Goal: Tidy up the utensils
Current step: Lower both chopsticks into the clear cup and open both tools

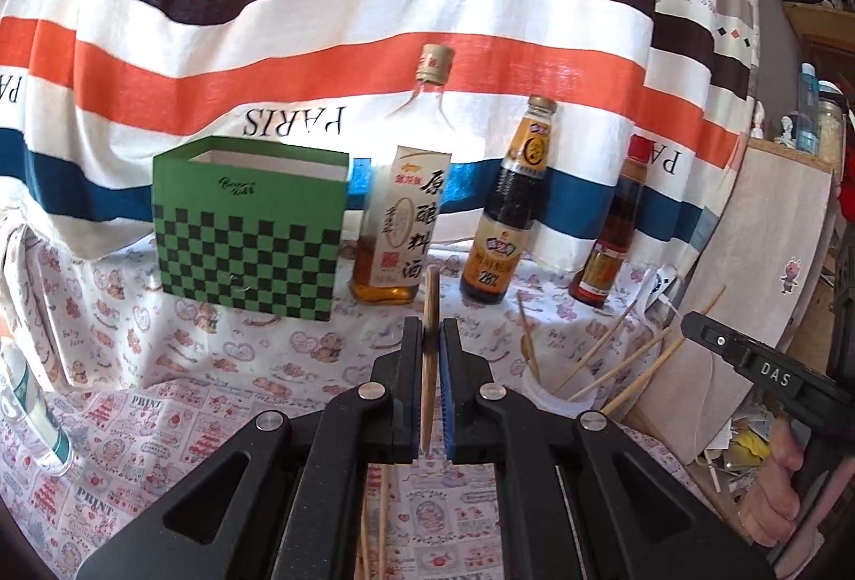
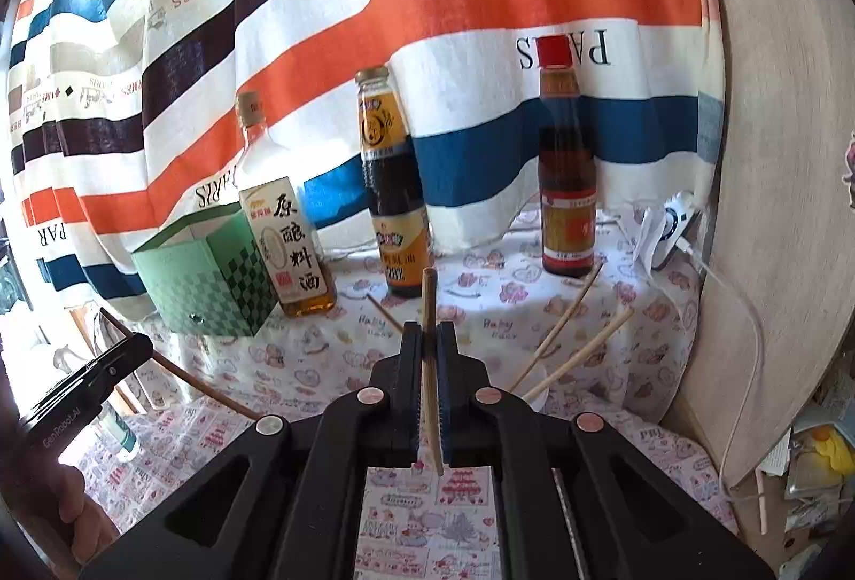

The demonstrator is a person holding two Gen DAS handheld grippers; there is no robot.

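Centrally, left gripper (image 1: pixel 430 339) clamped on a wooden chopstick (image 1: pixel 429 366), held near upright, right gripper (image 2: pixel 429 339) likewise closed on another chopstick (image 2: pixel 429 355), green checkered box (image 1: pixel 251 227) at ten o'clock, loose chopsticks (image 1: pixel 630 355) in a white cup (image 1: pixel 556 398) seen at three o'clock.

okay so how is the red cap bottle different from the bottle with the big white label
The red cap bottle is slim with dark contents and a red-and-gold label; the white label bottle is broader, clear glass with amber liquid only near its bottom. Its cap is tan, not red. It stands beside the green box; the red cap bottle stands farthest from that box. Both stand upright.
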